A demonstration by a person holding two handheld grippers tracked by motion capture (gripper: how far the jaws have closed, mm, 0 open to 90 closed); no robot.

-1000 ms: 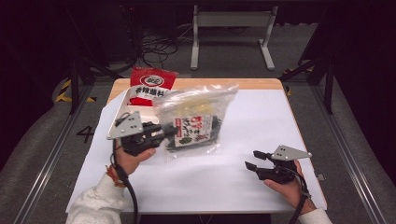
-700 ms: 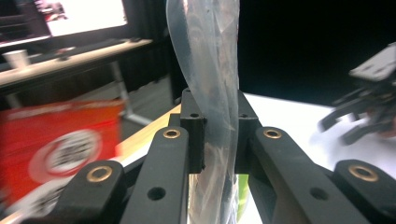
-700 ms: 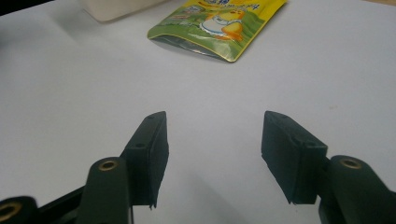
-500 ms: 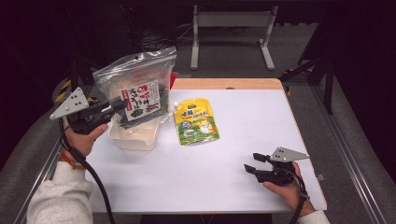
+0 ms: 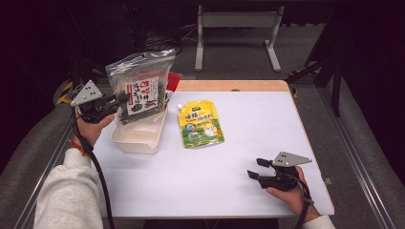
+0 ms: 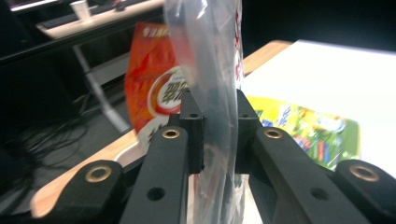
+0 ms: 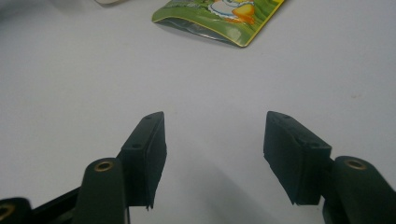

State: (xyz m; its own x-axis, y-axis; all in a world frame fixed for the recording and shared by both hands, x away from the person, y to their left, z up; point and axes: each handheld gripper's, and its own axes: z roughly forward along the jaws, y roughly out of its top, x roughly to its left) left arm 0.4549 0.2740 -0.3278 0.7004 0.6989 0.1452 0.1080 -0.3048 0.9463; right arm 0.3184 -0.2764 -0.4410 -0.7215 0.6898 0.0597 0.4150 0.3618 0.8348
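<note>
A: Left gripper [image 5: 119, 98] has its jaws pinched on the clear seaweed bag [image 5: 141, 86], gripping its left edge, bag upright in the air over the white tray [image 5: 138, 136] at about 10 o'clock on the table [image 5: 267, 124]

B: Risk there? Thin slick film, small bite near the edge, I'd say it can slide out or swing, and it's taller than the tray so it could catch the rim and tip out

A: Agreed. Red packet [image 5: 173, 81] sits right behind the tray at 11, a swinging bag could knock it off the back edge

B: Right gripper [image 5: 254, 170]?

A: At 5 o'clock, resting low, jaws apart with nothing between them, they have just been opening. Green pouch [image 5: 200, 123] lies flat near centre, just right of the tray

B: Flat pouch on a smooth top, open jaws may just shove it along instead of getting under it
</note>
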